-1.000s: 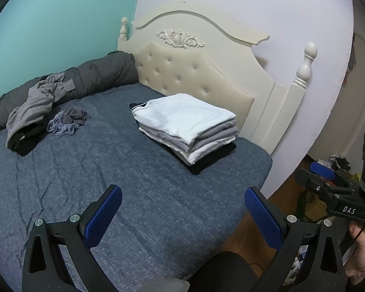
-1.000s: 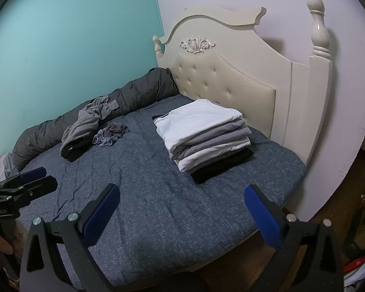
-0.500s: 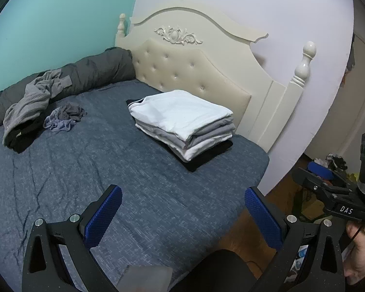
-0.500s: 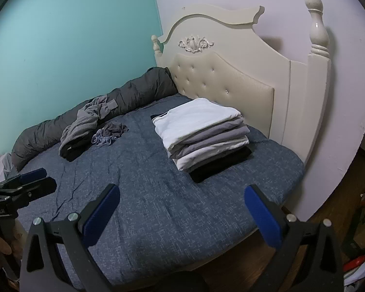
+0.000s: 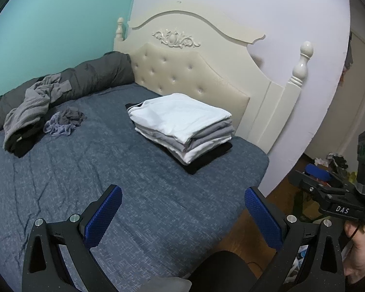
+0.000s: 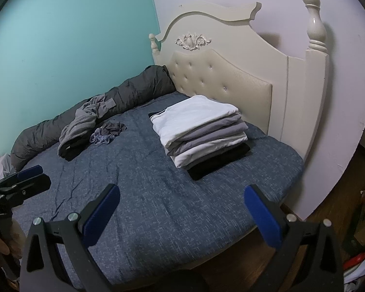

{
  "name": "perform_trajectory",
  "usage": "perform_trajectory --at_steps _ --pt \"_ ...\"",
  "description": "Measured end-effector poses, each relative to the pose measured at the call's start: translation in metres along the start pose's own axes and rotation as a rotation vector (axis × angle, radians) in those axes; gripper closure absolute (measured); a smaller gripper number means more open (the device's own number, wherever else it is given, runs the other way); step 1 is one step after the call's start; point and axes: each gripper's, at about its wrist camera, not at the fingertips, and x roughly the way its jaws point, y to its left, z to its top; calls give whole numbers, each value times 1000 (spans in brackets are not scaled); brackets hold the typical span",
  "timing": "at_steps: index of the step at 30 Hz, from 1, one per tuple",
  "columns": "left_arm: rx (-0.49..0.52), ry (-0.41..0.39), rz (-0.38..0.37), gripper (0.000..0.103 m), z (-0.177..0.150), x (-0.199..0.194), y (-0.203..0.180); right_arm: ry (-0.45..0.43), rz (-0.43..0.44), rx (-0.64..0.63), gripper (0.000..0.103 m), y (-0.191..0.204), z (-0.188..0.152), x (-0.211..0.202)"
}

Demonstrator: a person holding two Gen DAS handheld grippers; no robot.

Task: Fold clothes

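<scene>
A neat stack of folded clothes (image 5: 182, 126) (image 6: 202, 131), white on top, grey and black below, rests on the blue bed (image 5: 109, 182) (image 6: 146, 194) near the headboard. Crumpled grey garments (image 5: 29, 107) (image 6: 80, 126) and a small bluish bundle (image 5: 63, 121) (image 6: 107, 132) lie unfolded at the far left. My left gripper (image 5: 182, 214) hovers open and empty over the bed's near edge. My right gripper (image 6: 182, 211) is also open and empty above the bed. Each gripper shows at the side of the other's view: the right gripper (image 5: 333, 194) and the left gripper (image 6: 19, 182).
A cream tufted headboard (image 5: 194, 73) (image 6: 221, 77) with posts stands behind the stack. A rolled dark grey duvet (image 5: 92, 75) (image 6: 124, 95) lies along the teal wall. Wooden floor with clutter (image 5: 333, 160) (image 6: 360, 262) is to the right of the bed.
Both views have drifted a little; the stack and loose garments sit slightly further left in the left wrist view. Both grippers stay open and empty.
</scene>
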Motion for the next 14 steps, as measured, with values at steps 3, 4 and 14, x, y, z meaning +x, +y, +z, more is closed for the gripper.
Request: perform_trajectory --at_steps 3,4,14 --pt "-2 1 -4 1 0 0 0 -3 -1 0 0 0 0 -1" --pt "-1 0 -6 1 0 0 0 -4 -1 0 0 -1 0 -2" --pt "-11 -2 -1 1 -2 0 2 -5 -1 6 0 -3 1 -2"
